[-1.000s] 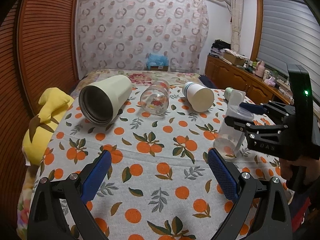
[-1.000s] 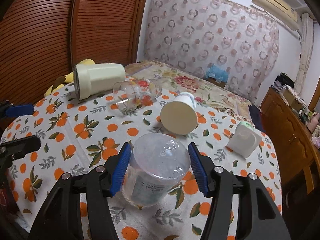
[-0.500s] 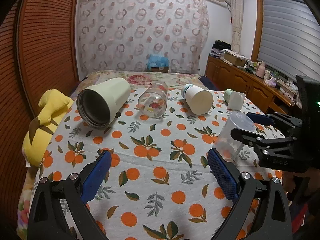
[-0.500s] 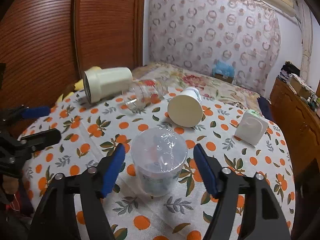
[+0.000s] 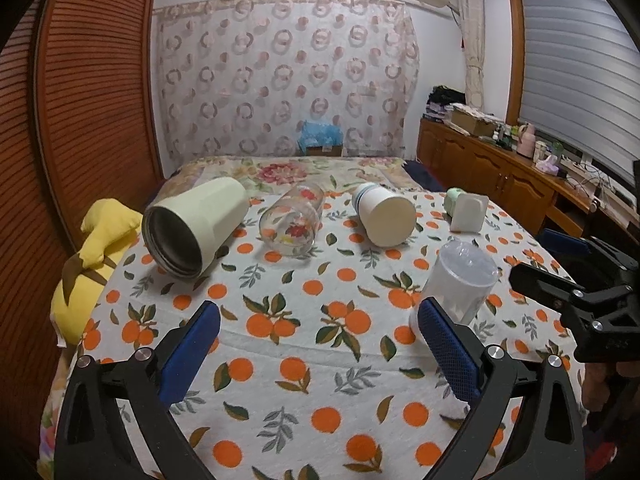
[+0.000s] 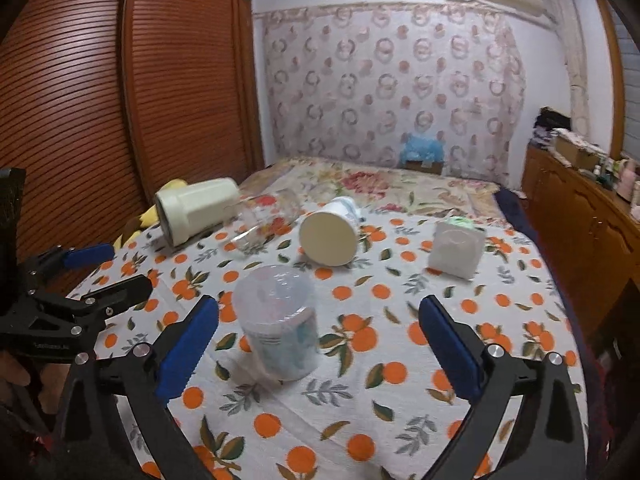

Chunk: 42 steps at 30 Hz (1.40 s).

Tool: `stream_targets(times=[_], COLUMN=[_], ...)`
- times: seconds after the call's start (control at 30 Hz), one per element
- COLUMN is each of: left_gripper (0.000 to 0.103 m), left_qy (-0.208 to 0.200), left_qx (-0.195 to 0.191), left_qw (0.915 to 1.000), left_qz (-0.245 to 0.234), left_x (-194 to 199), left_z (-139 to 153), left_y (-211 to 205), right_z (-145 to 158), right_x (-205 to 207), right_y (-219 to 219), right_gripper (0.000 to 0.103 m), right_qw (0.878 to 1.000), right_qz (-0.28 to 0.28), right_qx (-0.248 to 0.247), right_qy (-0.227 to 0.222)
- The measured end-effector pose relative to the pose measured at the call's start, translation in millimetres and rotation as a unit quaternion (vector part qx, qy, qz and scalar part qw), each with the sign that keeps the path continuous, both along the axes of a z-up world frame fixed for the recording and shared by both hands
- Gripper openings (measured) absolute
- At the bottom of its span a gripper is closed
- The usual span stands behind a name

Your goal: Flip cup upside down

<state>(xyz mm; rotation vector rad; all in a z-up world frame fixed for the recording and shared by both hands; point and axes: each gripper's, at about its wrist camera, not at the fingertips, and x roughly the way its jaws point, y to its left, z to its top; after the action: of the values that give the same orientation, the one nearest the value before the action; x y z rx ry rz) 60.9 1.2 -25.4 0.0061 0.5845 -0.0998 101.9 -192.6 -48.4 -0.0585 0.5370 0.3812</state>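
Note:
A clear plastic cup [image 6: 280,326] stands upside down on the orange-print cloth, base up; it also shows in the left wrist view [image 5: 458,288]. My right gripper [image 6: 318,350] is open and empty, pulled back from the cup, which stands just inside its left finger without touching. My left gripper [image 5: 318,350] is open and empty, near the table's front edge; its right finger partly hides the cup's lower rim. The right gripper shows at the right edge of the left wrist view [image 5: 576,280].
Lying on their sides at the back are a cream steel tumbler [image 5: 196,226], a flowered glass [image 5: 292,220], a white paper cup [image 5: 384,214] and a small white container [image 5: 466,210]. A yellow plush toy [image 5: 94,256] hangs off the left edge. A wooden cabinet [image 6: 592,216] stands on the right.
My right gripper has opened wide, let go of the clear cup and drawn back from it. The cup now stands base up on the cloth. My left gripper has barely moved.

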Motion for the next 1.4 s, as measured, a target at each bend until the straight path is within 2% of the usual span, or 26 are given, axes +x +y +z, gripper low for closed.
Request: stream_targets(times=[0.27,0.47,1.4], left_gripper=[0.096,0.096,0.096], left_qy=[-0.021,-0.034,-0.044], left_qx=[-0.002,0.005,0.01], left_qw=[0.9997,0.9993,0.9986], left_qz=[0.012,0.017,0.026], left_x=[-9,-16,-24], left_z=[12,16,19], left_y=[-10,-14,-15], right_z=[11,13,13], right_x=[-30,-45,-50], right_y=[-22,-28,-30], right_gripper=[0.101,0.101,0.101], right_qw=[0.998,0.996,0.996], right_qz=[-0.046,-0.064,-0.065], right_qx=[0.024,0.037,0.04], right_qy=[-0.033,-0.04,-0.042])
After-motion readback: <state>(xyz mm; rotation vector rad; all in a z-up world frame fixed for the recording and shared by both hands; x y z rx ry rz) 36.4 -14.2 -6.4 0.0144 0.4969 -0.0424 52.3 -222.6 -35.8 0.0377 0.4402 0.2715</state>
